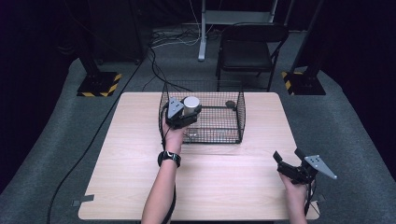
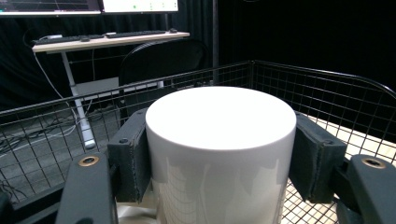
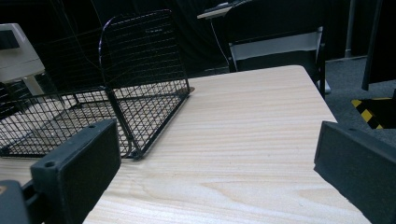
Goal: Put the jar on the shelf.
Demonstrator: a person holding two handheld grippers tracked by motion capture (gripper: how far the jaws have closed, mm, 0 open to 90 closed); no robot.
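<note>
Here, left claw up over the near-left corner of the wire basket, clamped on a white cylinder. In the left gripper view, both black pads pressed flat against opposite sides of the cylinder, flat top face up, long axis upright, basket mesh all round and behind. Held above the basket floor, inside or just over the rim; cannot tell whether the bottom touches anything, since the lower end is hidden. Probably being lowered into or lifted out of the basket; no telling which from this alone. Either way, straight vertical travel needed, with the near wall of the basket just beside the claw and likely to catch a jaw if tilted.

Right claw well apart, low over the near-right corner of the bench, jaws spread wide and holding nothing. From the right gripper view, bare wood between the two pads, basket off to the left and farther away. Small dark object near the far-right side of the basket, too small to identify. Left hand plainly the nearer one for any work at the basket.
</note>
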